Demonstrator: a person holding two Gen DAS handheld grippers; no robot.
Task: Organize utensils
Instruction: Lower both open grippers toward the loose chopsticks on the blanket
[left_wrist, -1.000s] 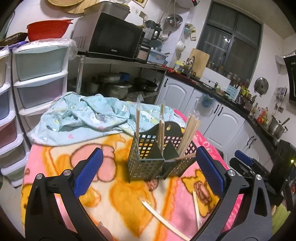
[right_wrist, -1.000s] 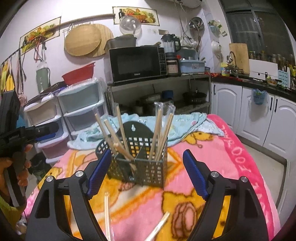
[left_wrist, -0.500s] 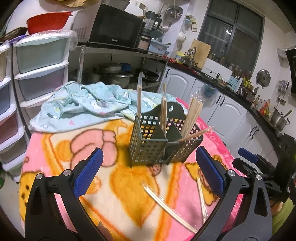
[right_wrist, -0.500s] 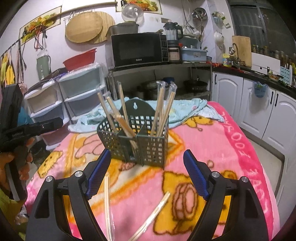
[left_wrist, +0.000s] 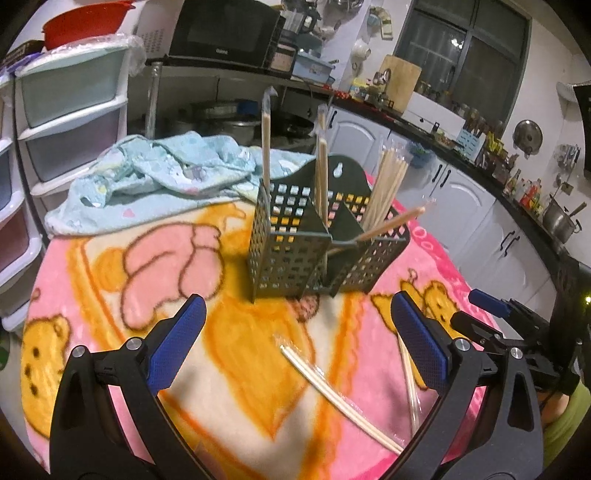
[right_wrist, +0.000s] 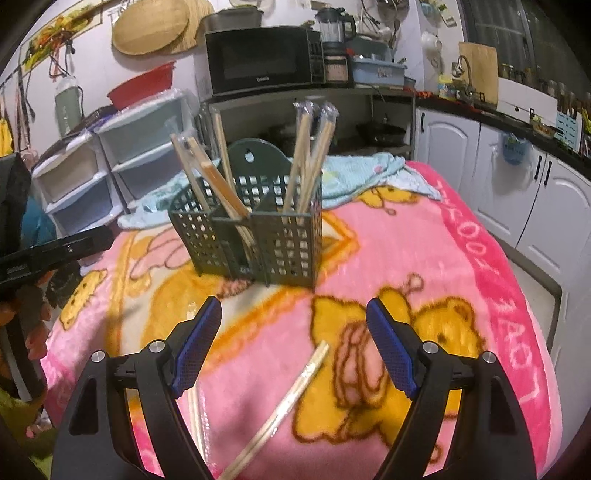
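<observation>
A: Jaws on both tools stand wide and hold nothing: the left gripper (left_wrist: 297, 338) and the right gripper (right_wrist: 293, 345) each hover above a pink cartoon blanket (right_wrist: 424, 258) with blue pads spread apart

B: And the utensils?

A: A dark green perforated caddy (right_wrist: 255, 236) stands upright on the blanket, ahead of both grippers; wrapped chopstick pairs (right_wrist: 308, 155) lean in its compartments, one stick (left_wrist: 393, 223) tilting out low over the rim in the left view

B: Anything loose?

A: One wrapped pair (right_wrist: 284, 400) lies flat on the blanket between the right gripper's fingers, well short of the caddy; a second pair (left_wrist: 408, 380) lies beside the left gripper's right finger, partly hidden by it

B: Behind?

A: A crumpled light-blue cloth (left_wrist: 155, 177) lies past the caddy, a black microwave (right_wrist: 258, 59) on the shelf beyond
</observation>
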